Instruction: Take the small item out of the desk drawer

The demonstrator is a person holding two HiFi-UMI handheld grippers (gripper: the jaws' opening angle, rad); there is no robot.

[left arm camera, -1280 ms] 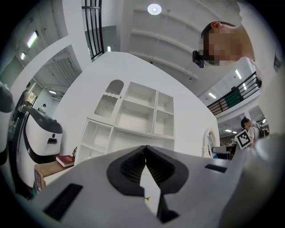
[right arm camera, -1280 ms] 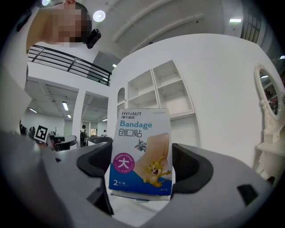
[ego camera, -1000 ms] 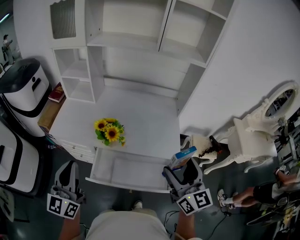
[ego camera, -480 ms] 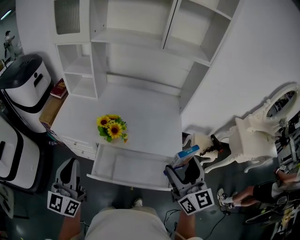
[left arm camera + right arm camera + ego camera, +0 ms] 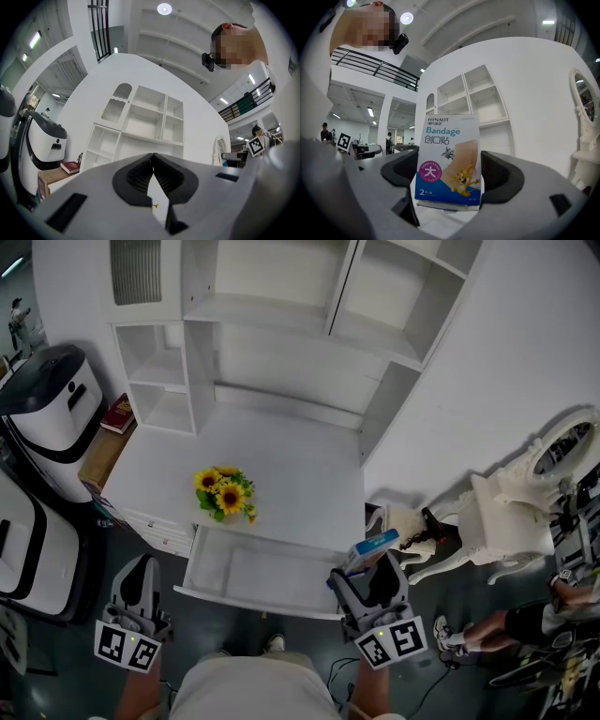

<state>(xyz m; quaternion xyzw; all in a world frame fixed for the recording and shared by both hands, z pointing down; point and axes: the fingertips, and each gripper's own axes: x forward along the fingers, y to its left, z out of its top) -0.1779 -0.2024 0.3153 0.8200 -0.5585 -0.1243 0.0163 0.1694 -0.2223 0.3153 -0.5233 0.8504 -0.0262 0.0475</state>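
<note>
My right gripper point(image 5: 368, 570) is shut on a small bandage box point(image 5: 367, 552), blue and white with a cartoon print point(image 5: 449, 161). It holds the box upright just off the right front corner of the open white desk drawer point(image 5: 255, 576). The drawer's inside looks bare. In the right gripper view the box stands between the two dark pads point(image 5: 500, 175). My left gripper point(image 5: 137, 592) hangs low at the left of the drawer, its jaws closed together with nothing between them; its pads point(image 5: 139, 174) touch at their tips.
A sunflower bunch point(image 5: 223, 494) lies on the white desk top point(image 5: 291, 474) under a white shelf unit point(image 5: 281, 315). A white and black machine point(image 5: 49, 413) and a red book point(image 5: 117, 415) stand left. An ornate white chair point(image 5: 497, 512) and a person's legs point(image 5: 497, 624) are right.
The head view has shifted slightly, so the desk sits a little lower and to the right. Both grippers and the bandage box keep their places.
</note>
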